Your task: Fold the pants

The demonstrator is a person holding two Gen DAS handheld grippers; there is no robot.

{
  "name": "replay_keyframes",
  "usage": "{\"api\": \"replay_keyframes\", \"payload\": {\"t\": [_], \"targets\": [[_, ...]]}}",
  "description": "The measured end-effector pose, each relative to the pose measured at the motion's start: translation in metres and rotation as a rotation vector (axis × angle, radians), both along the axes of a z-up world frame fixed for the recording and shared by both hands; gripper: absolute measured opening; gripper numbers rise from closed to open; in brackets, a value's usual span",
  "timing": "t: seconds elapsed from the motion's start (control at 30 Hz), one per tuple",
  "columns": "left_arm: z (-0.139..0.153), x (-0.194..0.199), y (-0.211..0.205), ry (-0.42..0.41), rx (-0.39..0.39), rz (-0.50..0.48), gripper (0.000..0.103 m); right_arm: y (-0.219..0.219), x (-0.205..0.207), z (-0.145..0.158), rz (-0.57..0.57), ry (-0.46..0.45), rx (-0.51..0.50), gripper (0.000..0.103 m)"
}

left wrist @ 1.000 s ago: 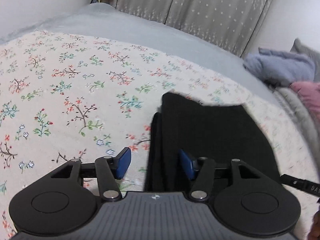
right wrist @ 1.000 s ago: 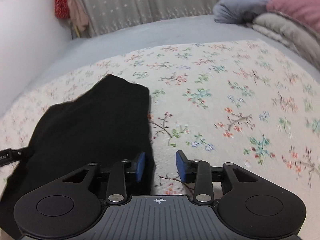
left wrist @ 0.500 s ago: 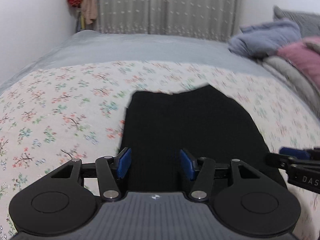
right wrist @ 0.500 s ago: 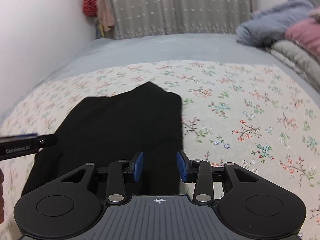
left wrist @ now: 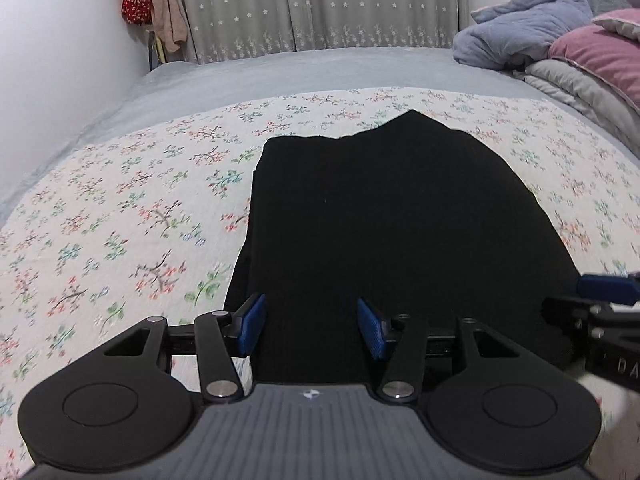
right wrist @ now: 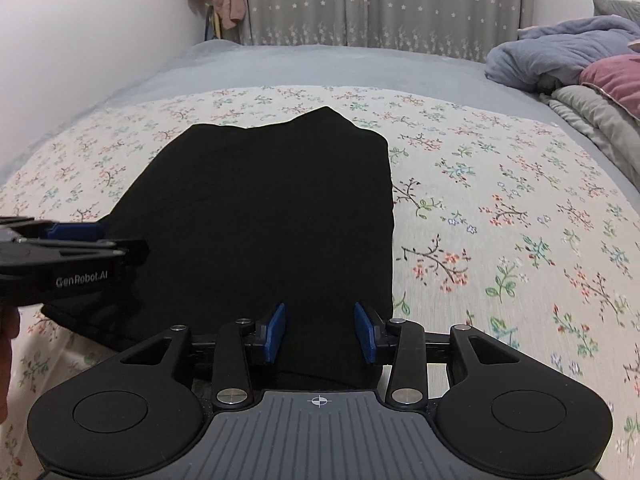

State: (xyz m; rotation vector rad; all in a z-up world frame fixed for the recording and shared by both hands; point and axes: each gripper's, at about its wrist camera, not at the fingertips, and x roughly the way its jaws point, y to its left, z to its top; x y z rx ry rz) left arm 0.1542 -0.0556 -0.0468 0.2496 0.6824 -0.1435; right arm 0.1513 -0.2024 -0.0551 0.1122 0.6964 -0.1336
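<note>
The black pants [left wrist: 384, 216] lie folded into a flat block on the floral bedspread [left wrist: 120, 216]. They also show in the right wrist view [right wrist: 272, 216]. My left gripper [left wrist: 312, 328] is open and empty, over the near left part of the pants. My right gripper [right wrist: 319, 334] is open and empty, over the near right part. Each gripper shows in the other's view, the right one at the right edge [left wrist: 600, 308], the left one at the left edge [right wrist: 68, 252]. I cannot tell whether the blue pads touch the cloth.
A pile of blue, pink and grey bedding [left wrist: 560, 48] lies at the far right. A grey sheet [left wrist: 320, 68] covers the far bed, with a starred curtain [right wrist: 380, 4] behind. A white wall [left wrist: 60, 40] stands at the left, with clothes hanging [left wrist: 152, 0].
Both grippers have swung inward over the pants, from straddling its side edges to facing its near edge squarely. The pants have not moved. Both jaws stay open.
</note>
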Motion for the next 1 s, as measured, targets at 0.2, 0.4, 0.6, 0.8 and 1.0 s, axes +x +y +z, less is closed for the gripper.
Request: {"api": "replay_keyframes", "payload": {"t": [0.2, 0.4, 0.6, 0.8, 1.0], "targets": [[0.008, -0.025, 0.014, 0.009, -0.013, 0.034, 0.067, 0.008, -0.025, 0.004, -0.002, 0.000, 0.021, 0.050], [0.020, -0.066, 0.029, 0.018, -0.054, 0.091, 0.068, 0.019, -0.058, 0.001, 0.018, 0.037, 0.116, 0.051], [0.039, -0.116, 0.039, 0.001, -0.090, 0.126, 0.079, 0.040, -0.098, 0.015, 0.003, -0.034, 0.047, 0.056], [0.063, -0.167, 0.040, -0.061, -0.135, 0.097, 0.086, 0.049, -0.149, 0.040, -0.054, -0.152, 0.076, 0.081], [0.081, -0.188, 0.037, -0.089, -0.171, 0.094, 0.097, 0.054, -0.176, 0.055, -0.118, -0.191, 0.123, 0.085]]}}
